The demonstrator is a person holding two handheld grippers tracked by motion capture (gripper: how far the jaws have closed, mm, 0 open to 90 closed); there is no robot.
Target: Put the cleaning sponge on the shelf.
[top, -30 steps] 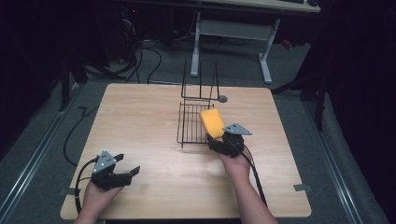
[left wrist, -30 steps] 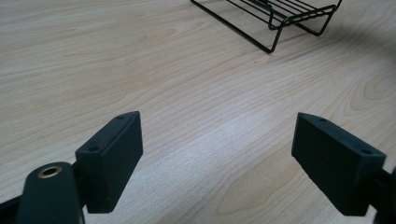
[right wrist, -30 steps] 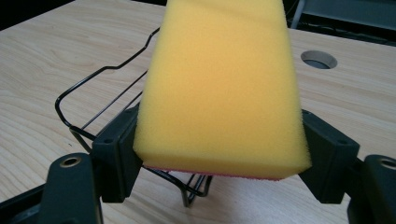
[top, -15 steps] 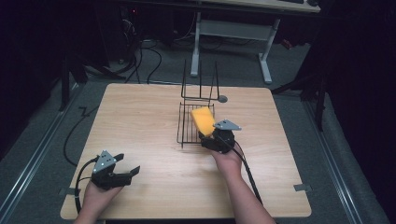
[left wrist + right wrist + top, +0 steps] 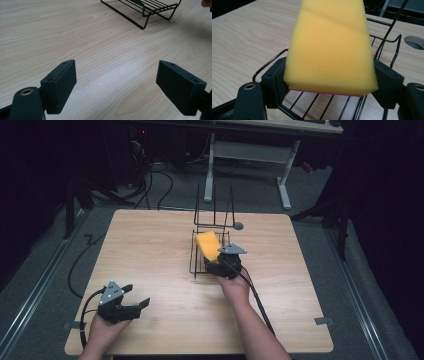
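Over the table [image 5: 150, 250], right gripper [image 5: 216, 265] hides the sponge's [image 5: 208, 246] near end

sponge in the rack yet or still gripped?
Still gripped: the right gripper clamps the sponge by its sides, above the rack wires.

Looks like a lab or recording room: dim, with grey carpet floor [image 5: 60, 235], loose black cables [image 5: 155, 185] trailing behind, a bare wooden desk [image 5: 150, 245] set under a fixed camera, a white-legged bench [image 5: 247, 152] beyond, tape marks [image 5: 324, 321] beside.
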